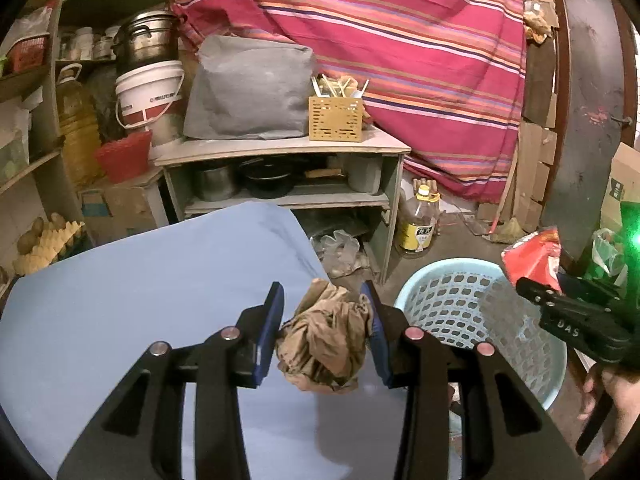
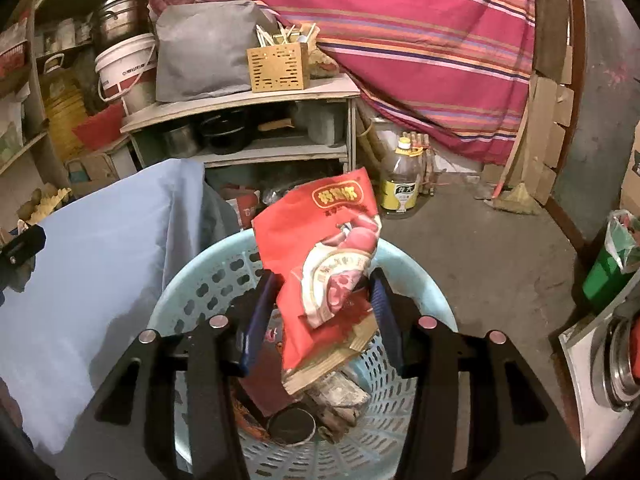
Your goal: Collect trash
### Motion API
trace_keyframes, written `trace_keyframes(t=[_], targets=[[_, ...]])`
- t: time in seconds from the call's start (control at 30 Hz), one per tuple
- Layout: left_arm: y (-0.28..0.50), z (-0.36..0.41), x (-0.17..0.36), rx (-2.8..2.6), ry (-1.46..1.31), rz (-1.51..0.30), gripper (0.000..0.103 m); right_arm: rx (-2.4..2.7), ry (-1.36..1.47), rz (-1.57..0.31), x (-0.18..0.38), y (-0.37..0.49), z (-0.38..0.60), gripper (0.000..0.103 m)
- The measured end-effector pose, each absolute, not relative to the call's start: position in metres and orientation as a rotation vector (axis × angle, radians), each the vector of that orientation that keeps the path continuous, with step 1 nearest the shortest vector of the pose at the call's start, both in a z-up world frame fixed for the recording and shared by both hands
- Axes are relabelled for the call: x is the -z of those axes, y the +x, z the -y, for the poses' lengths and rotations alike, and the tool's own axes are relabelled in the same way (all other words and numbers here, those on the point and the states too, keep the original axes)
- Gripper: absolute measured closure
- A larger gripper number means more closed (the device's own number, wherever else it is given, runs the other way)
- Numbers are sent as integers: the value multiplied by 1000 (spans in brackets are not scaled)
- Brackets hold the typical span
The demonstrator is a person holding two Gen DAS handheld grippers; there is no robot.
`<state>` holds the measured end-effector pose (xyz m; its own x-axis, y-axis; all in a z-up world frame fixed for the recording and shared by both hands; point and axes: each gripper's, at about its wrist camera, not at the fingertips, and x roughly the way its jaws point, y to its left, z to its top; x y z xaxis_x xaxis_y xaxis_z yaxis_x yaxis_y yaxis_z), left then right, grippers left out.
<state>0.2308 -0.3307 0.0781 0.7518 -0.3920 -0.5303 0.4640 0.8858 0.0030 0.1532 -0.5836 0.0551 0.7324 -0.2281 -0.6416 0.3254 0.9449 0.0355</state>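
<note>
Between the blue pads of my left gripper (image 1: 322, 286) sits a crumpled ball of brown paper (image 1: 324, 344), pressed from both sides above the blue-covered table (image 1: 140, 300). To its right on the floor stands a light blue perforated basket (image 1: 440, 268). My right gripper (image 2: 324, 274) hangs over that basket (image 2: 420, 276), which holds several pieces of trash. A red snack wrapper (image 2: 320, 248) stands loosely between its fingers, with a gap showing beside the left pad (image 2: 256, 332). From the left wrist view, the wrapper (image 1: 532, 256) sticks out past the right gripper (image 1: 538, 292).
A low shelf unit (image 2: 248, 100) with pots, a grey bag (image 1: 248, 88) and a wooden utensil box (image 1: 336, 118) stands behind the table. An oil bottle (image 2: 402, 184) is on the floor. A green bin (image 2: 604, 276) and metal dishes (image 2: 616, 364) are at the right.
</note>
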Motion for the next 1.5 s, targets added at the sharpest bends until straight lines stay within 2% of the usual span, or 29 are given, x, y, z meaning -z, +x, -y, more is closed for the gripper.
trace_keyframes(t=[0.07,0.23,0.4,0.9,1.0,1.03,1.07,1.43,1.5], targets=[[231,333,-78,470,138,-546,63,322,140,-669,-56,154,581,33],[224,343,-78,472,152,-530,63,332,145,-616,-66,148,578,28],[220,361,-75,496,152,-520,63,367,160,-535,-83,126,584,19],[211,466,-49,556,224,-472,61,484,275,-449,-94,83,635,15],[213,472,-49,555,215,-463,52,489,298,-449,-93,81,642,15],[213,473,-48,553,211,-461,38,493,303,-449,-93,81,643,15],[213,473,-48,544,205,-454,29,496,315,-450,-92,80,645,15],[208,467,-48,520,212,-448,26,500,336,-464,-88,80,646,15],[205,461,-51,510,207,-447,22,498,334,-464,-87,81,645,15]])
